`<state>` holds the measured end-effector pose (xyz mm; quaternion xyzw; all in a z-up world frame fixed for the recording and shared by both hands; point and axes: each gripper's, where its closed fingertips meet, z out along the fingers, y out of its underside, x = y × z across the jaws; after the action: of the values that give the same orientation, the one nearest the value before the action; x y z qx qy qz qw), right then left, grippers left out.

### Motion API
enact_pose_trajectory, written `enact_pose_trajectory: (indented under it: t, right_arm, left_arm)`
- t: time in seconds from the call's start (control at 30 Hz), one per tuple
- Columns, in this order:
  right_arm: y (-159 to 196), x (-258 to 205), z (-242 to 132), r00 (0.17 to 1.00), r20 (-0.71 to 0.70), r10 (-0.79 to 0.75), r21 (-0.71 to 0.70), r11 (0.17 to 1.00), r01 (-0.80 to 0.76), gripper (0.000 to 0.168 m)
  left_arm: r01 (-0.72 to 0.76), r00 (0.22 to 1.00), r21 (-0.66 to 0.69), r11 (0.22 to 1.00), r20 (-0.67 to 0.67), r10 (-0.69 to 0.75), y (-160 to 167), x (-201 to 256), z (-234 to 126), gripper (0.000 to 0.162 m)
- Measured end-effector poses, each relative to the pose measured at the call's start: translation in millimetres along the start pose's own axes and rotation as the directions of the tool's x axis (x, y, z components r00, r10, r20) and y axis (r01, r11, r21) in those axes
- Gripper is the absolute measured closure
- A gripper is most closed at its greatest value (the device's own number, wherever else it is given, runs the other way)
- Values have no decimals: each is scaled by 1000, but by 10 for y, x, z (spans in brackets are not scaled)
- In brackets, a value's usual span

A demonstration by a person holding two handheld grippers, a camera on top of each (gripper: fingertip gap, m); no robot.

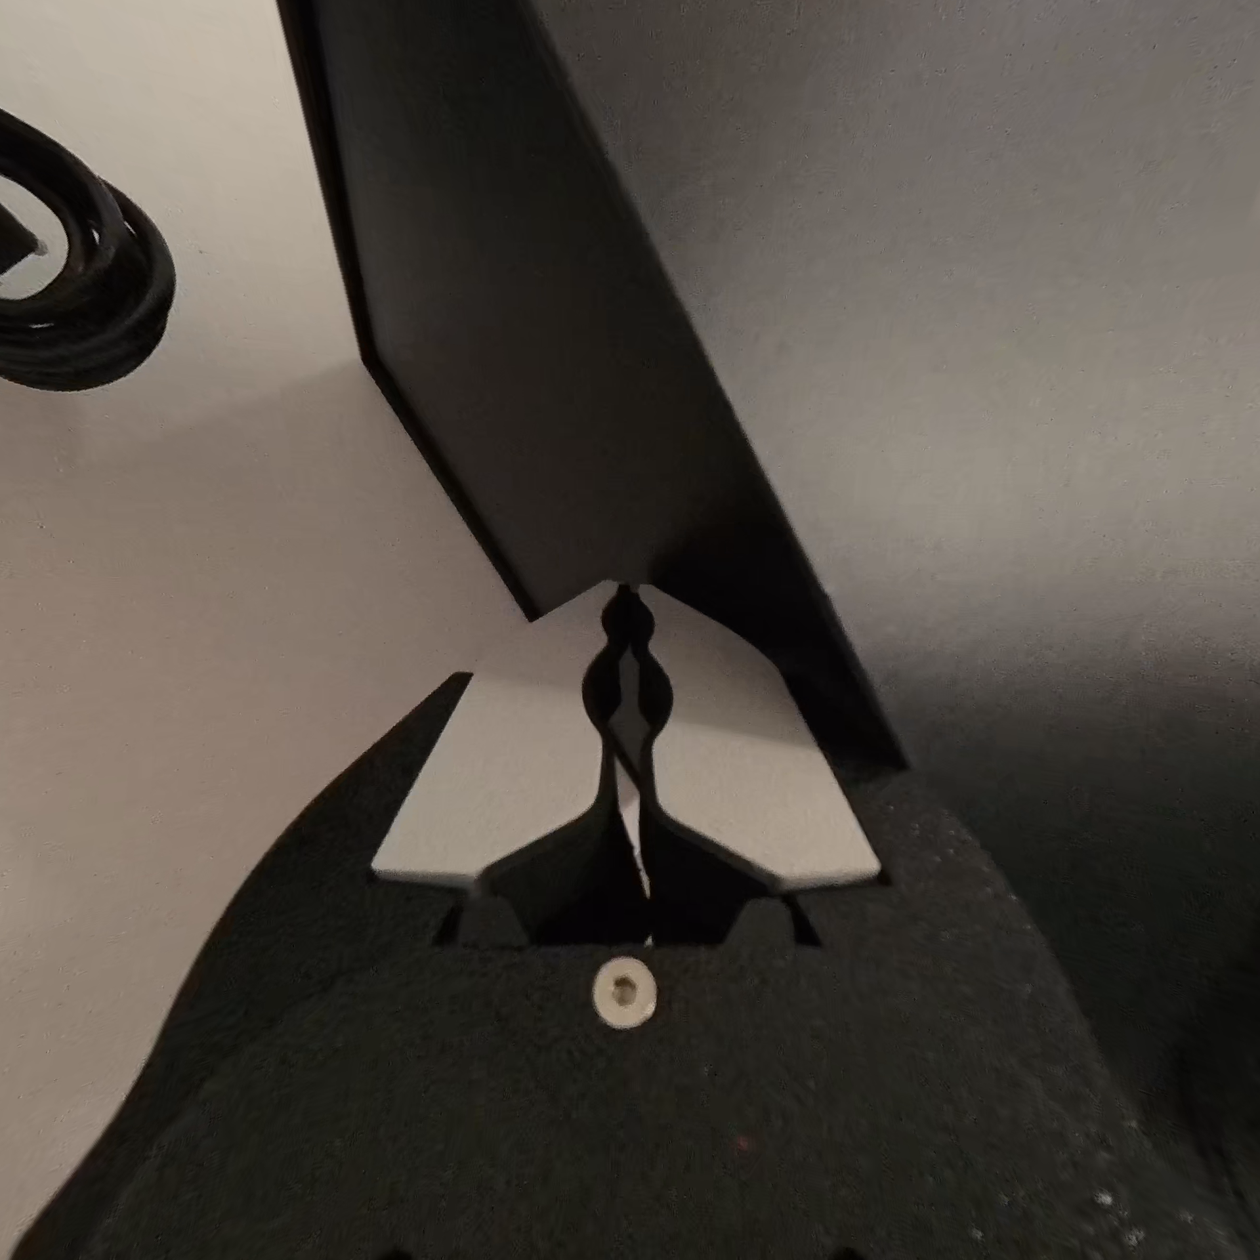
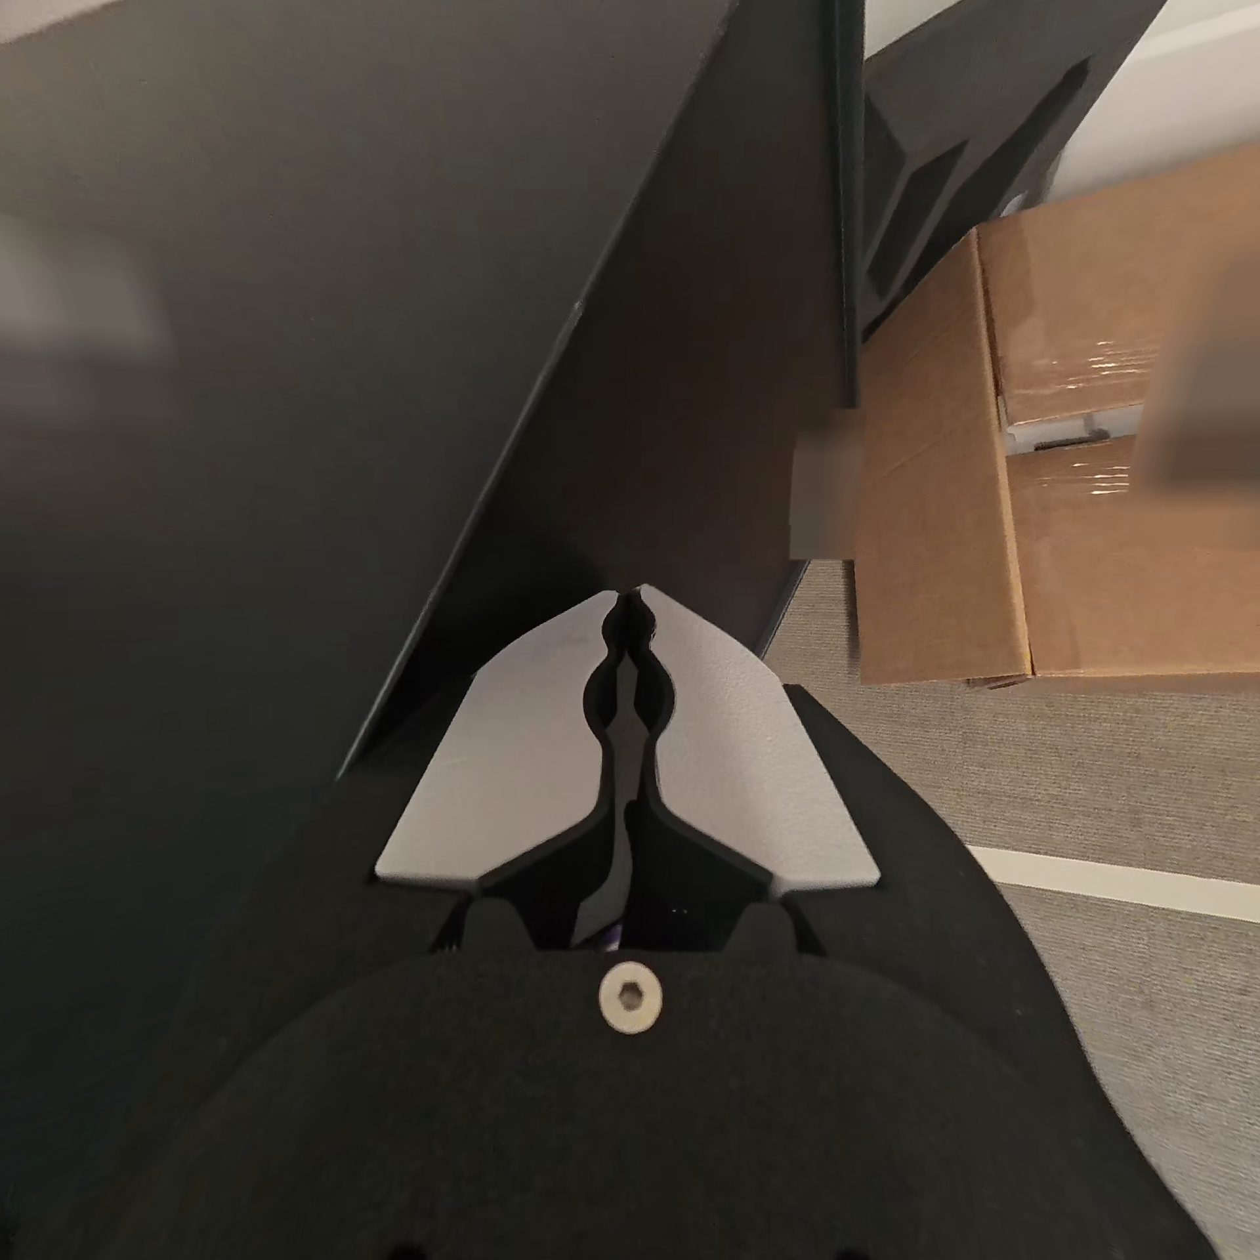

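Evidently both tongs pinch 1 thin black panel: left tongs (image 1: 624, 593) pressed on its lower edge (image 1: 545, 341), right tongs (image 2: 631, 593) likewise, apparently sharing its weight off the white bench (image 1: 204, 613). Coiled black cable (image 1: 102, 307) lies left; cardboard boxes (image 2: 988, 477) sit on carpet.

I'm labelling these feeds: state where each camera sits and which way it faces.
Left wrist view: on the left tool, facing along its shut fingers at a black panel over a white surface.
Right wrist view: on the right tool, shut on a black panel, cardboard boxes beyond.
Shared: a black panel pinched at each tip.
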<state>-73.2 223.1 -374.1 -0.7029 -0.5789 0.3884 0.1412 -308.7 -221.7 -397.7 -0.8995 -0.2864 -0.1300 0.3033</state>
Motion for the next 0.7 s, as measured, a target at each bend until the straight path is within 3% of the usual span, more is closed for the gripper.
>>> enact_pose_trajectory:
  t: [0.2, 0.37, 0.7]
  right_arm:
    - [-164, -45, -88, 1000, -9, -14, 56, 998, 15, 168]
    - [-227, 14, -313, 999, -33, -24, 78, 997, 26, 168]
    - [-116, 521, -1174, 987, -161, -1, 128, 992, 22, 168]
  left_arm:
    - [16, 1000, 44, 999, -4, -15, -107, 49, -84, 162]
    - [-52, 998, 41, 998, -14, 53, -300, 198, -73, 162]
    - [-201, 975, 44, 979, -88, 204, -1183, 798, 441, 162]
